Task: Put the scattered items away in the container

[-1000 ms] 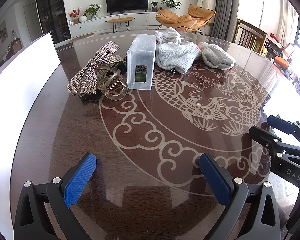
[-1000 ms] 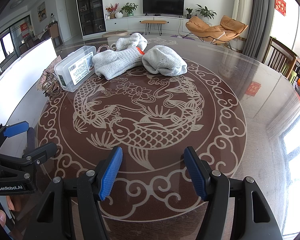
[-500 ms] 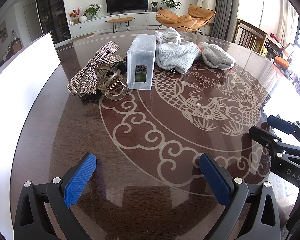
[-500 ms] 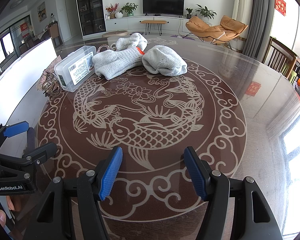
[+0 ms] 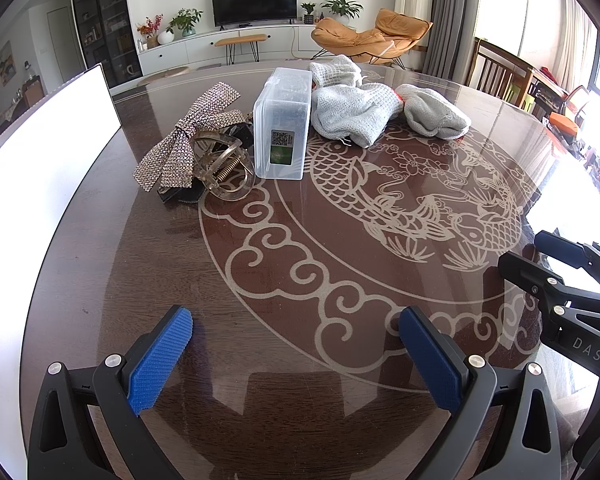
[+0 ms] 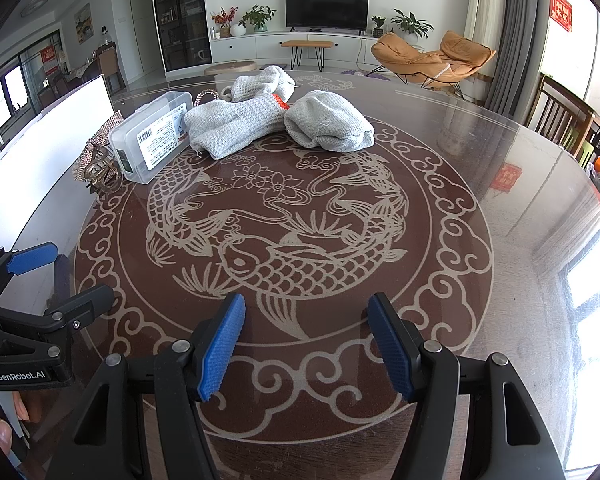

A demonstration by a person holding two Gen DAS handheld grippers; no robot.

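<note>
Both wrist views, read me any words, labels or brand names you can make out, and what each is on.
"DAS": on the right hand-held gripper.
"GenRobot.AI": on the left hand-held gripper.
Clear plastic box: QR-code sticker and barcode label, print too small to read.
Red wall hanging: characters blurred.

Brown table (image 6: 480, 184), beige fish pattern

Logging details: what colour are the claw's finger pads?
Blue pads, clearest in the right wrist view.
</note>
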